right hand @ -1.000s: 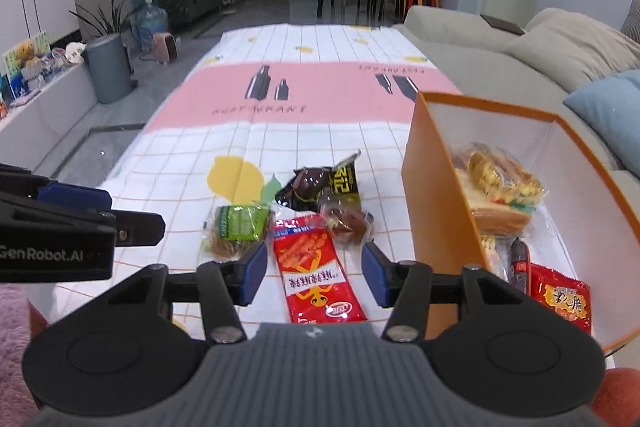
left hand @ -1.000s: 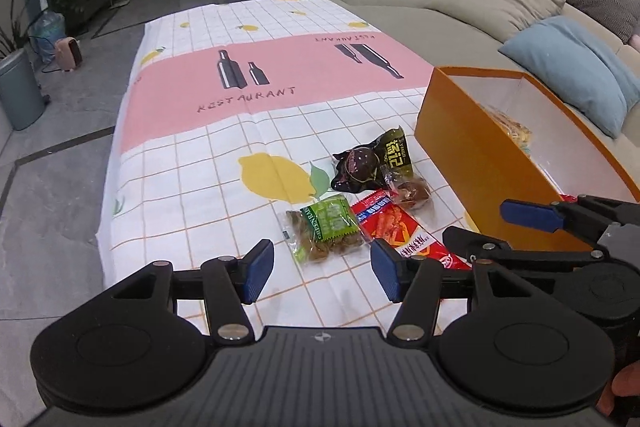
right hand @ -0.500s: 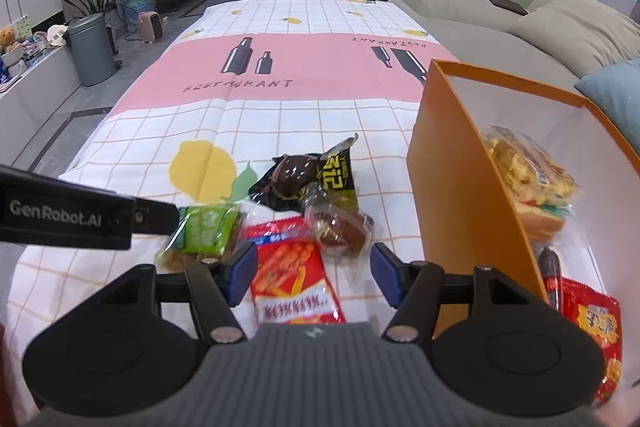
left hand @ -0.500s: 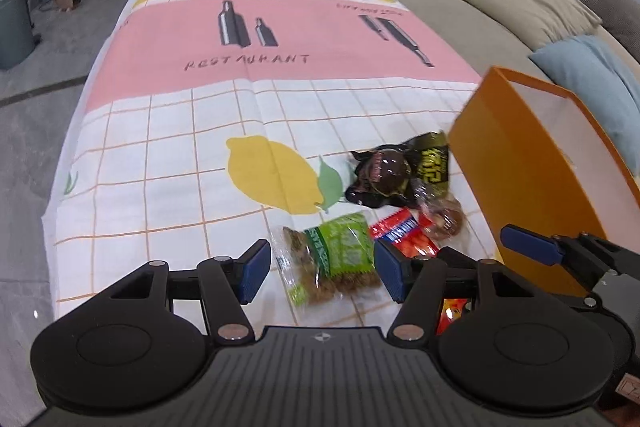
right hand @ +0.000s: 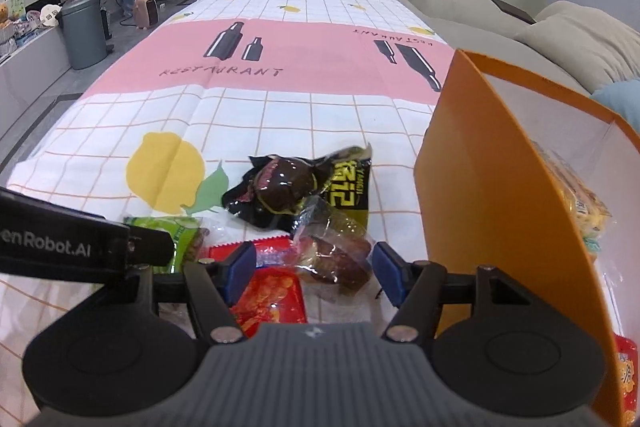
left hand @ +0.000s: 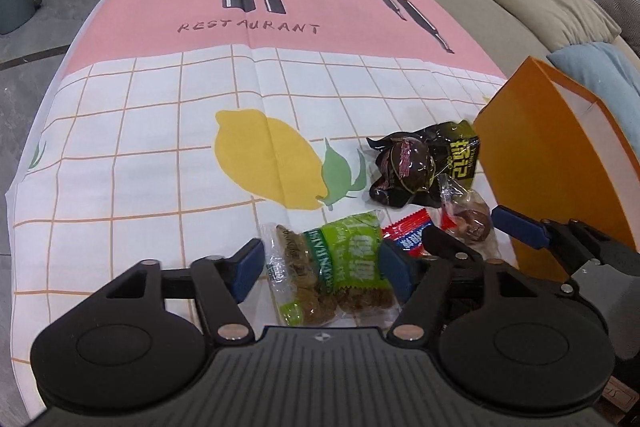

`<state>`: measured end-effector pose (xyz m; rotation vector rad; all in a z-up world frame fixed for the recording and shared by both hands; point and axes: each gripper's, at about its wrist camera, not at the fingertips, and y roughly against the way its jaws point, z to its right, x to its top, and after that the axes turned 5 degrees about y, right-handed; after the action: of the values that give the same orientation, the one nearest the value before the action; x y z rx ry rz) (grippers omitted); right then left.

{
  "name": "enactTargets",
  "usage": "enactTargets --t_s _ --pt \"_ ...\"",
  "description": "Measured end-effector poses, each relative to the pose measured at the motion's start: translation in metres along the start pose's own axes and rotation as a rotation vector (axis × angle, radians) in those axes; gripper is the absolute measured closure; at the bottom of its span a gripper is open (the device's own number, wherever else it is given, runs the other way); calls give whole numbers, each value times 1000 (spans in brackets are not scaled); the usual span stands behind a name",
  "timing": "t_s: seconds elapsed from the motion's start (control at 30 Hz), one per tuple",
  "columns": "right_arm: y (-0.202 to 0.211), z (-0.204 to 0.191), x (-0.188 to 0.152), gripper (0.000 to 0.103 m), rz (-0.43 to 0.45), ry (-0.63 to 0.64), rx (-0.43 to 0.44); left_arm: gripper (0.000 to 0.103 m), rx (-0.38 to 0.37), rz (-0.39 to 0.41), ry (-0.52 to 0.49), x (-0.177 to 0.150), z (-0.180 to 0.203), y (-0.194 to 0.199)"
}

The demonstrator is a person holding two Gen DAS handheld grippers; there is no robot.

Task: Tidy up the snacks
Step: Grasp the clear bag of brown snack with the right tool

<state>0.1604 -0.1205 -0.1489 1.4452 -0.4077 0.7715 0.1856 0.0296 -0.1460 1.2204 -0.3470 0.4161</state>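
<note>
Beside orange box (right hand: 480, 187): left gripper (left hand: 322, 263) jaws opening around green packet (left hand: 340, 259), right gripper (right hand: 312, 269) opening over clear-wrapped brown snack (right hand: 332, 255), probably not yet touching; both lined up for boxing.

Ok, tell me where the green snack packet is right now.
The green snack packet lies on the tablecloth between the opening fingers of the left hand-held gripper, untouched, just left of the red packet; in the right wrist view it sits at lower left.

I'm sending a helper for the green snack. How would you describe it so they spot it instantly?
Find the orange box at the tablecloth's edge, then the snack cluster beside it. The green packet lies farthest from the box, below the printed lemon: the only green wrapper there.
</note>
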Motion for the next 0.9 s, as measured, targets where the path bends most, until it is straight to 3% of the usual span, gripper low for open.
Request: enactTargets --t_s 0.1,0.33,0.67,0.73,0.9 --pt "-6 1 -3 38 -9 13 1 13 -18 -31 35 -2 -2 -8" --pt "-10 8 -7 40 5 -7 36 13 2 -9 16 -3 3 -7" --pt "-8 7 -6 48 -9 -3 57 27 1 -19 15 -5 5 -5" --pt "-7 5 -6 49 -16 4 67 41 3 -26 21 -5 5 -4" --pt "3 -2 -6 59 -10 55 82 49 1 -42 49 -8 1 2"
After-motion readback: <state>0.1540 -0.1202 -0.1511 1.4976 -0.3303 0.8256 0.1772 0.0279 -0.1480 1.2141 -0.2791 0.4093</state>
